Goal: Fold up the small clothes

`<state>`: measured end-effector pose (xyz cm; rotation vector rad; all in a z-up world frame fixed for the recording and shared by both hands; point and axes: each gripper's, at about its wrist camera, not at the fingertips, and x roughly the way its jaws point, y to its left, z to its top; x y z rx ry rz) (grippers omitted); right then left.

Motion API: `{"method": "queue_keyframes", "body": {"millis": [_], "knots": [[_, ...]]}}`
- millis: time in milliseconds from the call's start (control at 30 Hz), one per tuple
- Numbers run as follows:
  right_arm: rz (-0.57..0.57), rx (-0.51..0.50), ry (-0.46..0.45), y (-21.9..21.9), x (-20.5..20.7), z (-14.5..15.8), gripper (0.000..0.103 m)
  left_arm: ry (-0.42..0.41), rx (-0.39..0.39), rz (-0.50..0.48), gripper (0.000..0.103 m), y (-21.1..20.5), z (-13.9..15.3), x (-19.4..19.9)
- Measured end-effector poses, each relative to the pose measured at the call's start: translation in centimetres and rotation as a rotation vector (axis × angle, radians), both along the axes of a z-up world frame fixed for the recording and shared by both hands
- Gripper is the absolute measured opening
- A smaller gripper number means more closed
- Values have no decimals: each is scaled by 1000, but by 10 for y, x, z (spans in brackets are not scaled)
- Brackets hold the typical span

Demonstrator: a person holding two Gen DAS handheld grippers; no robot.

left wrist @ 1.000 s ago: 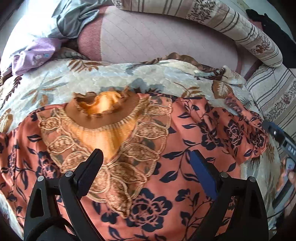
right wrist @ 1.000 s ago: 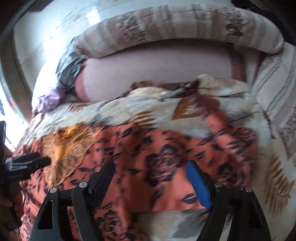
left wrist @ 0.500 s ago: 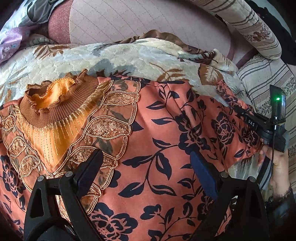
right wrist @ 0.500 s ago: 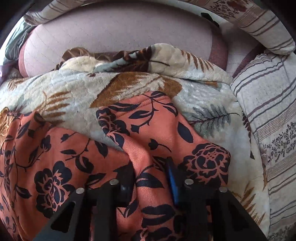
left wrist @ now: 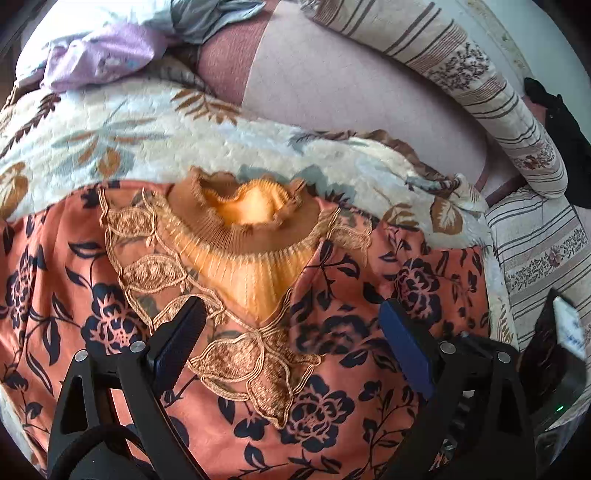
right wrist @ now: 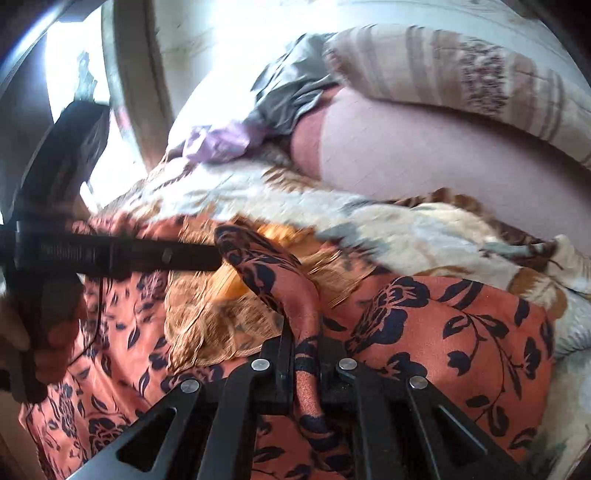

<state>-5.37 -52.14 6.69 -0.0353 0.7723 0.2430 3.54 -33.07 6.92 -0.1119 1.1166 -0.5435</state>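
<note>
On the leaf-patterned blanket [left wrist: 177, 140] lies the orange floral top [left wrist: 332, 406], spread front-up with its ruffled orange collar [left wrist: 251, 210] pointing toward the far pillows and a tan lace yoke [left wrist: 147, 273] framing the neckline. Its right-hand side is drawn up into a raised fold [right wrist: 273, 277] that arches over the chest, and that fold runs down between the closed fingers of the right gripper [right wrist: 306, 354], which pinches the fabric tightly. Above the lower chest of the garment hangs the left gripper [left wrist: 291, 332], its fingers spread wide apart with nothing between them and not touching the cloth, as far as can be told. Beyond the blanket sits a pink cushion [left wrist: 332, 81], with a striped bolster pillow [left wrist: 480, 81] curving along the far edge, and a lilac cloth [left wrist: 107, 59] and a grey cloth [left wrist: 207, 18] bunched at the far left corner.
</note>
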Motion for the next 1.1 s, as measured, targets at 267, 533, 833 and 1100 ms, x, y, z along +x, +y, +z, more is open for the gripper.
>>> {"method": "queue_keyframes", "body": {"millis": [267,533,833,1100], "knots": [[11,27,133,26,-5,-51,31,61,78,-1,95,-19,-31,12],[-151,69,36,-26,-67,1,44,-33,222,-123,77,-70,-48,21],[-506,77,113,-139,-57,-5,65,-156,108,-9,3,-23,-15,16],[-521,237,133,-161,-53,-26,65,-287,77,225,3,77,33,29]]}}
